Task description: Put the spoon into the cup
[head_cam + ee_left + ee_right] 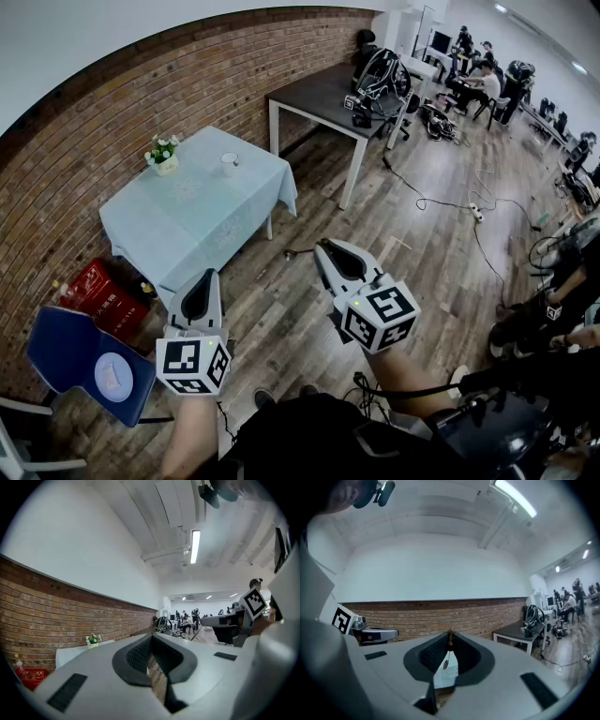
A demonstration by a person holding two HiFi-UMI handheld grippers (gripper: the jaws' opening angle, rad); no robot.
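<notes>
White cup (230, 164) on table (187, 225), right hand-held gripper (450, 633) pinching spoon (446, 664), left hand-held gripper (152, 638) closed.

text: none legible | red crate (98, 298): white print, perhaps characters, unreadable

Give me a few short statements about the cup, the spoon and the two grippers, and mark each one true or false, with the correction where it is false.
1. The cup stands on the table with the light blue cloth. True.
2. The spoon already lies in the cup. False: the right gripper holds it between its fingers, away from the table.
3. A pot of flowers stands on the same table as the cup. True.
4. The left gripper holds the spoon. False: its fingers are together with nothing between them.
5. The cup touches the pot of flowers. False: they stand apart, with bare cloth between them.
</notes>
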